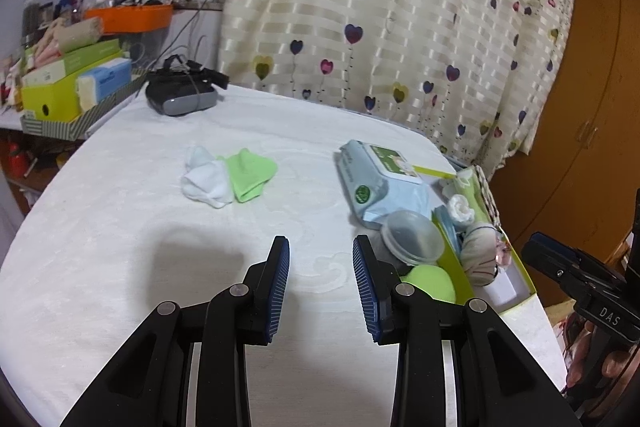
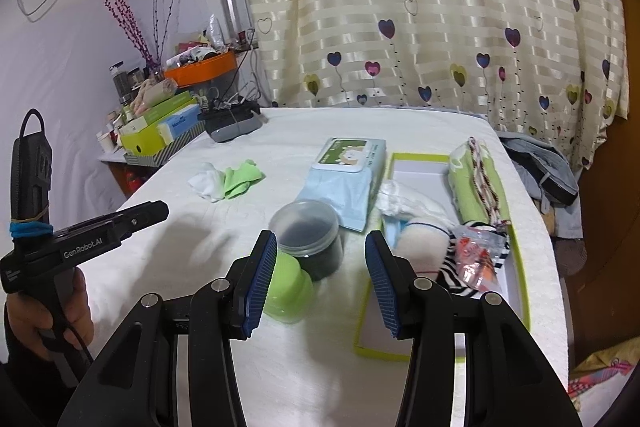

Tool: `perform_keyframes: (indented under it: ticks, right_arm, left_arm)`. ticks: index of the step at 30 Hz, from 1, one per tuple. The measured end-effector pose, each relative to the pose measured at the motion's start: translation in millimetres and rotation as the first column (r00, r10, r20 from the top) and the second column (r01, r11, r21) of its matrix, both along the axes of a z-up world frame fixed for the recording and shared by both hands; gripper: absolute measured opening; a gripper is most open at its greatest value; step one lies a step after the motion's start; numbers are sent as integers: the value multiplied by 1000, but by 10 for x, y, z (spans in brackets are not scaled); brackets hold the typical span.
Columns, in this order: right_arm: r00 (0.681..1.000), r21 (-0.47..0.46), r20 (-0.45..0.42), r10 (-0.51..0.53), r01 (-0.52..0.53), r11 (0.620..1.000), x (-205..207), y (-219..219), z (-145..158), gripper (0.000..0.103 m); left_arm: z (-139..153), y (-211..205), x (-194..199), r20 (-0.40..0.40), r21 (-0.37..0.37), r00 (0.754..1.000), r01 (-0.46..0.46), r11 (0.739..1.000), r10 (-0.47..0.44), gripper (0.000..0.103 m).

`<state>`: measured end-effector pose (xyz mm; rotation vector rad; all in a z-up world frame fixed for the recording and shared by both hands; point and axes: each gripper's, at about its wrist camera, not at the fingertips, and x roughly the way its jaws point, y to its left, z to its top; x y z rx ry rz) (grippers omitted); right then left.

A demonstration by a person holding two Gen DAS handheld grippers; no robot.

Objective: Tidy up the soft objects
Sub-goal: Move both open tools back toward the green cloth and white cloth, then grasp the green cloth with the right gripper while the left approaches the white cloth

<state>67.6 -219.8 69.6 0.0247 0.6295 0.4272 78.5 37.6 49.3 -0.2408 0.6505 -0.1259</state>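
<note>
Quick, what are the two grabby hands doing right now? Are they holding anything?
Left hand-held gripper: open, holding nothing, above the white table.
Right hand-held gripper: open, holding nothing, near the green box.

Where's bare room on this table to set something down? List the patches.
Free: the cloth in front of the left gripper, short of the socks; also the strip between socks and headset. Crowded: the right side, where wipes, jar, green cup and box sit together.
</note>
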Motion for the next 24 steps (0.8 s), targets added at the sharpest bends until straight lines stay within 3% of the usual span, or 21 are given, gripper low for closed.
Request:
perform_keyframes:
  ticks: [12, 20, 24]
  right_arm:
    - [994, -6, -4, 106, -106, 994, 161, 524, 52, 47]
    - [984, 2, -69, 162, -162, 987, 467, 1022, -29, 47]
    - [982, 2, -98, 161, -161, 987, 661, 1261, -66, 47]
  left_arm:
    - [-60, 411, 52, -19, -13, 997, -69, 998, 68, 34]
    - [-61, 704, 174, -28, 6, 996, -87, 996, 87, 34]
    - [-65, 840, 272, -28, 12, 995, -90, 996, 91, 40]
